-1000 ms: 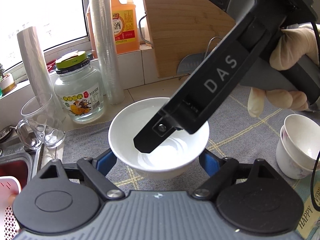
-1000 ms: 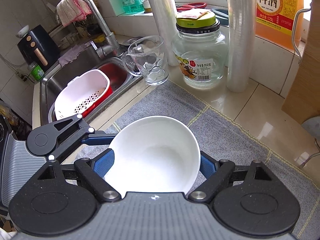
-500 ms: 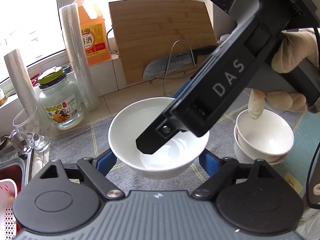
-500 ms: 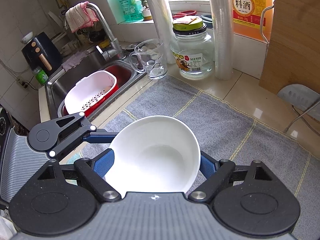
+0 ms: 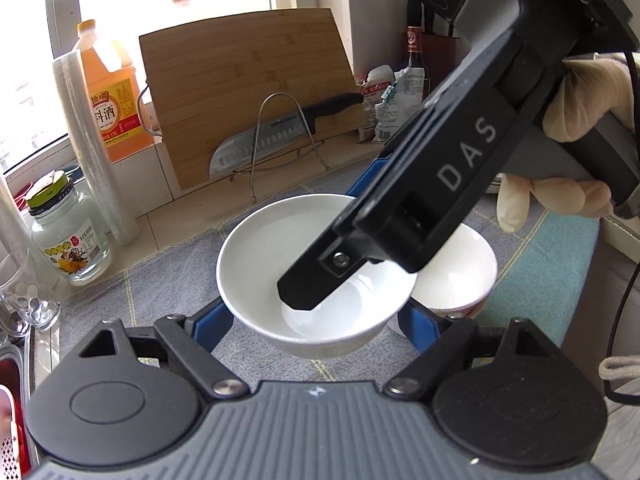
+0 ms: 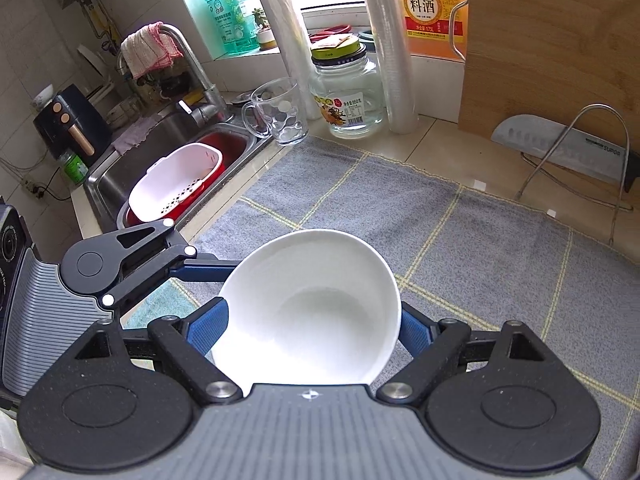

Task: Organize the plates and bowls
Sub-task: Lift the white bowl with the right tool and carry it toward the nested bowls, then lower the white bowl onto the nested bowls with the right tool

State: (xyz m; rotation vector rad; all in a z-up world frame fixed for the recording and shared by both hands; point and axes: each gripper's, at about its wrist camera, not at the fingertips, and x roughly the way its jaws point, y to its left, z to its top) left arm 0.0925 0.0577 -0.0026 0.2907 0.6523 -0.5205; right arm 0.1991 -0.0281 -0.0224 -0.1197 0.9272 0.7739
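A white bowl (image 5: 256, 264) hangs above the grey mat (image 5: 168, 292), gripped from two sides. My left gripper (image 5: 316, 320) is shut on it, blue pads (image 5: 212, 320) pressed against its outer wall. My right gripper (image 6: 308, 320) is shut on the same bowl (image 6: 312, 304), which tilts toward its camera. In the left wrist view the right gripper's black body (image 5: 440, 200), held by a gloved hand (image 5: 580, 100), reaches across the bowl's rim. A stack of white bowls (image 5: 460, 276) stands on the mat just behind and to the right of the held bowl.
A cutting board (image 5: 248, 92) and a knife in a wire rack (image 5: 280, 140) stand at the back. A glass jar (image 6: 348, 92), a glass mug (image 6: 280, 112), film rolls and an orange bottle (image 5: 112, 100) line the windowsill side. A sink (image 6: 132, 160) with a white colander (image 6: 176, 184) lies left.
Both grippers have carried the white bowl rightward over the mat. The jar and mug have slid off to the left, and the stack of bowls now sits right beside the held bowl.
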